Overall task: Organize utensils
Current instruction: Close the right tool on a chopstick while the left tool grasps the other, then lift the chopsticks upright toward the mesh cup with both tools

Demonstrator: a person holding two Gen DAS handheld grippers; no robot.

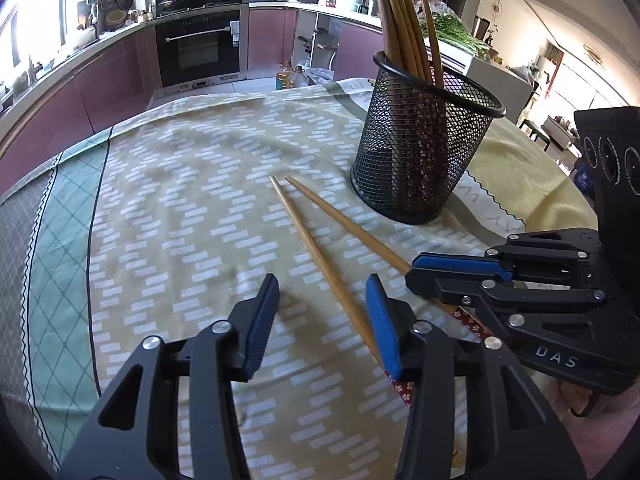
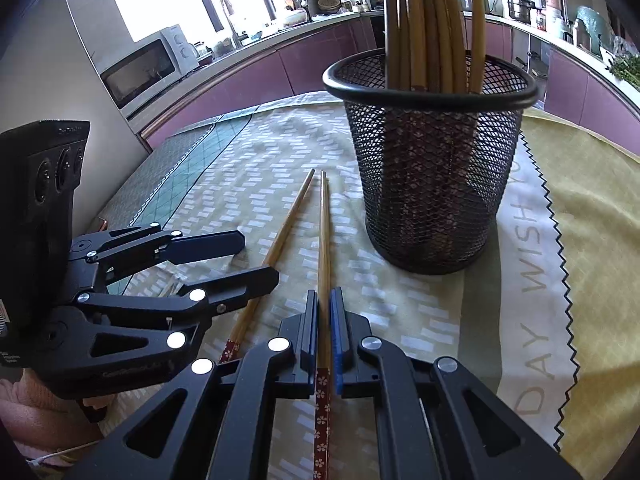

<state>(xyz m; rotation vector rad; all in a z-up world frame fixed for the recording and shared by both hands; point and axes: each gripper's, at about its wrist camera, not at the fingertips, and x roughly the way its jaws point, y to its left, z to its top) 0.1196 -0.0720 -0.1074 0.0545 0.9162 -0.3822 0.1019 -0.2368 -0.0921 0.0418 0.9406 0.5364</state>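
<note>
Two wooden chopsticks with red flowered ends lie on the patterned tablecloth [image 1: 180,208]. My right gripper [image 2: 324,300] is shut on the right chopstick [image 2: 324,232], near its red end, low on the cloth; it also shows in the left wrist view [image 1: 456,276]. My left gripper [image 1: 320,300] is open, its fingers on either side of the left chopstick [image 1: 312,244], which also shows in the right wrist view [image 2: 280,244]. A black mesh holder [image 1: 420,152] with several chopsticks upright stands just beyond, also in the right wrist view [image 2: 432,168].
The table's far edge [image 1: 256,92] runs behind the holder. Beyond it are purple kitchen cabinets, an oven [image 1: 198,52], a microwave [image 2: 148,68] and oil bottles on the floor [image 1: 290,76]. A yellow cloth [image 2: 592,208] covers the table's right part.
</note>
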